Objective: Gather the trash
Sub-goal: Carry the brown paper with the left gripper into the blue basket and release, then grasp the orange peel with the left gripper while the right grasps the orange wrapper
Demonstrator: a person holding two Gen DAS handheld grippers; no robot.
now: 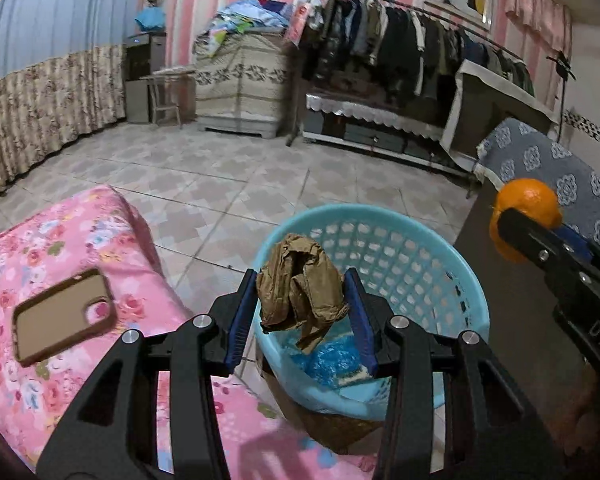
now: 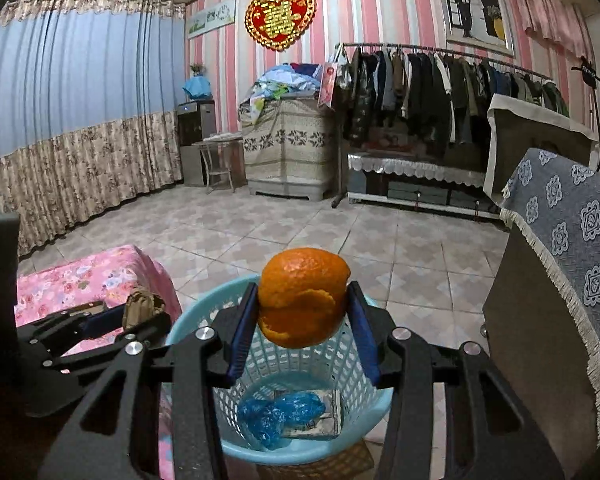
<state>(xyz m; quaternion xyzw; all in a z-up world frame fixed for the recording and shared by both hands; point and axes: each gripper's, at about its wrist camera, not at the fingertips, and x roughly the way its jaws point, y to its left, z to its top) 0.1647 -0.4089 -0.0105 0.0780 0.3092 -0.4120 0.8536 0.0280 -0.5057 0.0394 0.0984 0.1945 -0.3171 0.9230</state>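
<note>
My left gripper point(image 1: 302, 300) is shut on a crumpled brown paper point(image 1: 300, 290), held just above the near rim of a light blue plastic basket point(image 1: 432, 248). My right gripper point(image 2: 302, 312) is shut on an orange peel point(image 2: 302, 296), which hangs over the same basket point(image 2: 352, 364). In the left wrist view the right gripper point(image 1: 516, 220) and its orange peel point(image 1: 528, 200) show at the right edge. The right wrist view has the left gripper point(image 2: 140, 310) with the brown paper point(image 2: 140, 306) at the left. Crumpled blue plastic point(image 2: 280, 416) and a flat wrapper lie at the basket's bottom.
A bed with a pink floral cover point(image 1: 60, 248) lies left of the basket, with a brown phone case point(image 1: 60, 316) on it. A cabinet under a grey patterned cloth point(image 2: 572, 248) stands right. Tiled floor point(image 1: 220, 176), a clothes rack point(image 2: 440, 92) and curtains fill the far room.
</note>
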